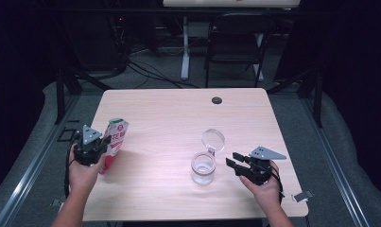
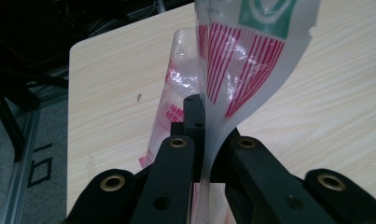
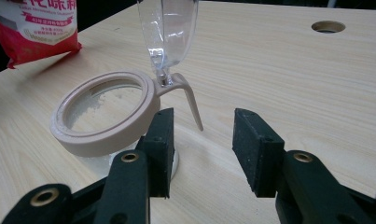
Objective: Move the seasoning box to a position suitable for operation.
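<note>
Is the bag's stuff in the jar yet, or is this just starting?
Partly done: the jar has its lid flipped up and some white powder inside. In hand: the left claw pinches the bag. The right claw waits open beside the jar. Pouring and closing look left.

bag (image 2: 251, 56) top cut off by frame edge, jar (image 3: 106, 116) base hidden behind jaws

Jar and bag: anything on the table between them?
Nothing. In the high view, bare table runs from the red-and-white bag, pinched by the left gripper, to the open jar.
</note>
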Motion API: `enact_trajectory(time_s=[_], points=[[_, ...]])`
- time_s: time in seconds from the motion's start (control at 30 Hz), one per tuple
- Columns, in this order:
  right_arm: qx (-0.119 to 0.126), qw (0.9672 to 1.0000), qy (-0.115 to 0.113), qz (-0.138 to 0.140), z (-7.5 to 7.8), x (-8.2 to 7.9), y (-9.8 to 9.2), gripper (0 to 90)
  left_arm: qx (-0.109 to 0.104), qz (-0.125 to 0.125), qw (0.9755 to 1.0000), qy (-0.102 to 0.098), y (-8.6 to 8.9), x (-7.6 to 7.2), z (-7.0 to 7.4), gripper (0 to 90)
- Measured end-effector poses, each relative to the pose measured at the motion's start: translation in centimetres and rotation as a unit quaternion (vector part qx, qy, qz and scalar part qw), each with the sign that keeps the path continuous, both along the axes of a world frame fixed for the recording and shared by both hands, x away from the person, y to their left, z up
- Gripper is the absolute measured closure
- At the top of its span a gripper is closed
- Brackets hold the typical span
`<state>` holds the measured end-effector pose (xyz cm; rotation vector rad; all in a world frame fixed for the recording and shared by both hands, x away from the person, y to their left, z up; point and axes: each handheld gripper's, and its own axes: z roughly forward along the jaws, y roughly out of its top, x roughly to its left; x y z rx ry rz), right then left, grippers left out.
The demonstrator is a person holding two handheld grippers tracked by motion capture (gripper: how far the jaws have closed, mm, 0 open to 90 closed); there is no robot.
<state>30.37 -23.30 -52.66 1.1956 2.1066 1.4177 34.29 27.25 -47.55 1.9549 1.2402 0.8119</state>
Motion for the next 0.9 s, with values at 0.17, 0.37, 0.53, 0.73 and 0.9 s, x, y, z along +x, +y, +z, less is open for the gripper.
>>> enact_trajectory(time_s=[0.17,0.37,0.53,0.73,0.9], points=[[0.001,1.0,0.0,-0.001,0.0,0.0,0.0,59.0,0.013,0.008,0.9999,0.0,0.4,0.5,1.3,90.0],[0.005,1.0,-0.001,-0.004,0.0,0.0,-0.2,59.0,-0.008,0.008,0.9999,-0.002,1.1,0.7,2.8,90.0],[0.004,1.0,-0.001,-0.003,0.0,0.1,-0.2,59.0,-0.018,-0.019,0.9996,-0.008,0.0,0.4,4.1,90.0],[0.005,1.0,-0.001,-0.004,0.0,0.0,-0.2,59.0,-0.035,-0.056,0.9978,-0.003,-2.1,0.3,4.6,90.0],[0.005,1.0,-0.001,-0.004,0.0,0.0,-0.2,58.9,-0.042,-0.101,0.994,0.005,-4.8,0.2,4.5,90.0]])
